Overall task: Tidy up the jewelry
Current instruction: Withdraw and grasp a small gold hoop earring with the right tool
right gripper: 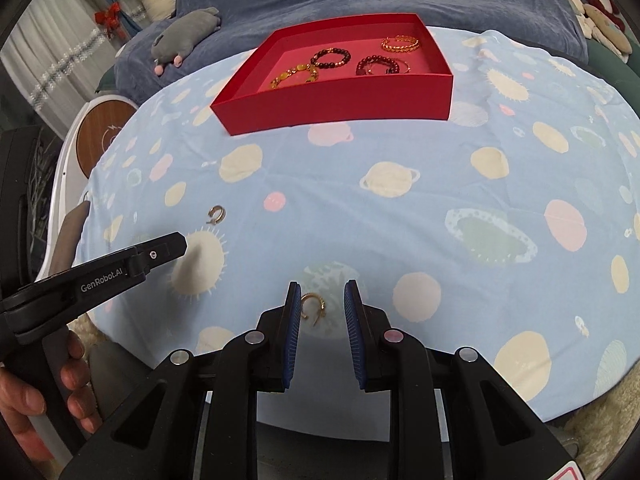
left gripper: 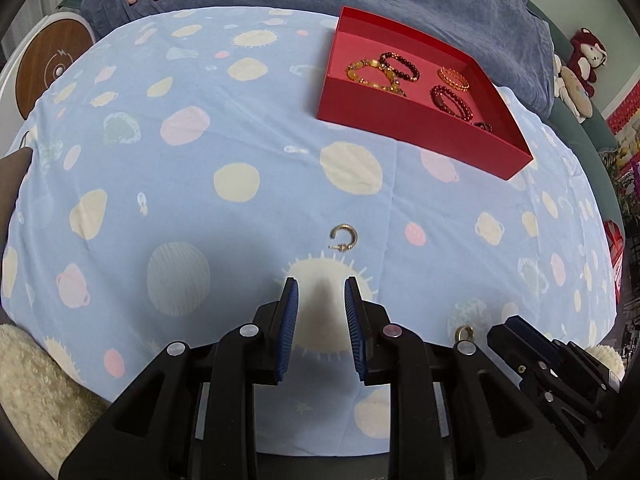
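Occlusions and cut-offs, both wrist views

Left view: the box's [left gripper: 420, 128] near wall hides part of a dark bracelet [left gripper: 483, 125]; a second earring [left gripper: 464, 333] sits half hidden behind the left gripper's [left gripper: 321, 292] body; the right gripper [left gripper: 560, 364] is cut by the frame edge, finger gap not discernible. Right view: the hand [right gripper: 48, 384] is cropped at the edge; the far earring's [right gripper: 216, 215] detail is too small to read.
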{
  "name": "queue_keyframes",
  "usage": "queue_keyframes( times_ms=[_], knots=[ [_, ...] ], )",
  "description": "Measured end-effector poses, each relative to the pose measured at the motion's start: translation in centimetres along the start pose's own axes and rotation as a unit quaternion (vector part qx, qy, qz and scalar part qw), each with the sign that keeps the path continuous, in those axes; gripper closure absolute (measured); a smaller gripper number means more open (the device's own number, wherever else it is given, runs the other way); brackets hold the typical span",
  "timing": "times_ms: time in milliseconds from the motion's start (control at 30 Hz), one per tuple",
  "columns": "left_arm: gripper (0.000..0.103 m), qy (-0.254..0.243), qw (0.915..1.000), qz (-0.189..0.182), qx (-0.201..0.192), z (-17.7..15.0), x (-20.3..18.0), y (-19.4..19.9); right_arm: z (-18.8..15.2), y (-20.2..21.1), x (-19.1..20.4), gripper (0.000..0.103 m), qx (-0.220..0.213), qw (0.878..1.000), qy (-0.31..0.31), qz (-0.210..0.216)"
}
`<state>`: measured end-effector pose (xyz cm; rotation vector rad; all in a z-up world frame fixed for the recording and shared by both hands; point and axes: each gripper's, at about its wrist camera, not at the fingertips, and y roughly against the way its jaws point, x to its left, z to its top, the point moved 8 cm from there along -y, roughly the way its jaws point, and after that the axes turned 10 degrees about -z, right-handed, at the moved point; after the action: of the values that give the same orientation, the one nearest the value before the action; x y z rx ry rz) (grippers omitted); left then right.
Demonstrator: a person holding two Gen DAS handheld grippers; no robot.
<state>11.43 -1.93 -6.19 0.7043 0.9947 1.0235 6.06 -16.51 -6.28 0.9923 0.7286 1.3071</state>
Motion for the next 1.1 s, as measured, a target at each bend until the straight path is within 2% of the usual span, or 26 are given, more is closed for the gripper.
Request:
queue_keyframes(
  times_ms=[433, 1000, 1100],
  knots=[
    [0.080, -0.011, 0.9999, 0.009, 0.007, -1.4, 0.1, 0.2, -1.1, -0.8, 1.7, 0.080, 0.007, 1.000, 0.027, -0.005],
    [0.080, -0.009, 0.9997, 0.008, 0.019, -2.1, 0.0, -0.3, -1.2, -2.1, 1.7, 0.079, 0.009, 0.999, 0.040, -0.019],
    [0.080, -0.003, 0.9998, 0.007, 0.020, -2.2, 0.2, -0.3, -1.1, -2.3, 1.8, 0.085, 0.006, 0.999, 0.045, -0.023]
  ],
)
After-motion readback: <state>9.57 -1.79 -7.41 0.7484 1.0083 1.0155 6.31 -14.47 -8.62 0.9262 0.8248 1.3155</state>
